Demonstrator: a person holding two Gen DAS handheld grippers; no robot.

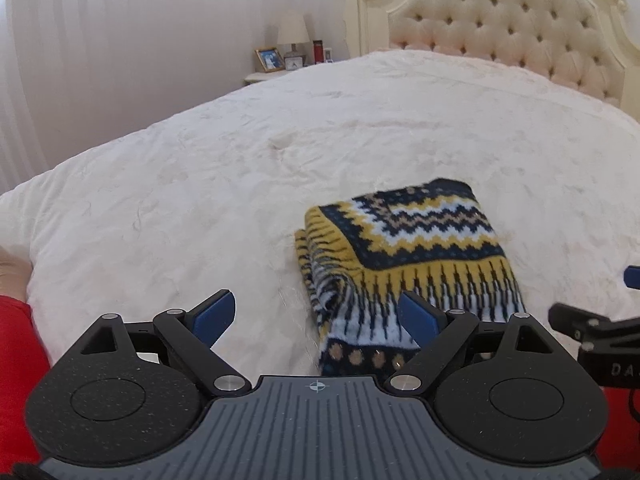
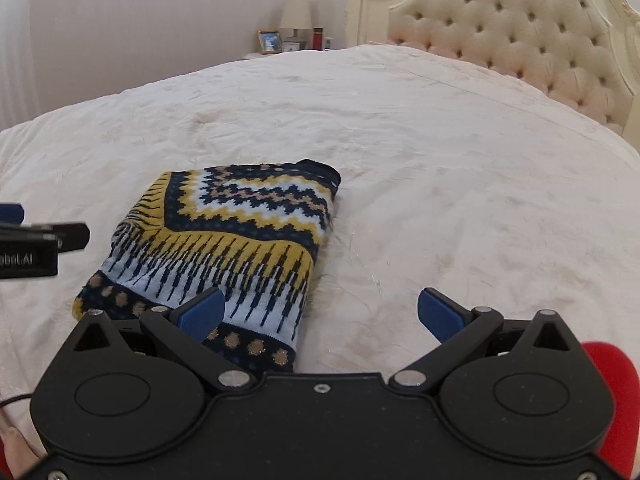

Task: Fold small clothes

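From my remote seat I see the folded knit garment in navy, mustard yellow and pale blue zigzag bands lying flat on the cream quilted bedspread, toward its near edge and well apart from the tufted cream headboard.

My left gripper has its blue-padded jaws spread wide with nothing between them; its right-hand pad stands in front of the garment's near left corner, and I cannot tell whether it touches the knit.

My right gripper is likewise spread wide and holding nothing, its left-hand pad overlapping the garment's near right edge, the other over bare bedspread beside the garment.

Beyond the garment, at the far side of the bedspread, a small nightstand carries a white-shaded lamp and a framed photo.
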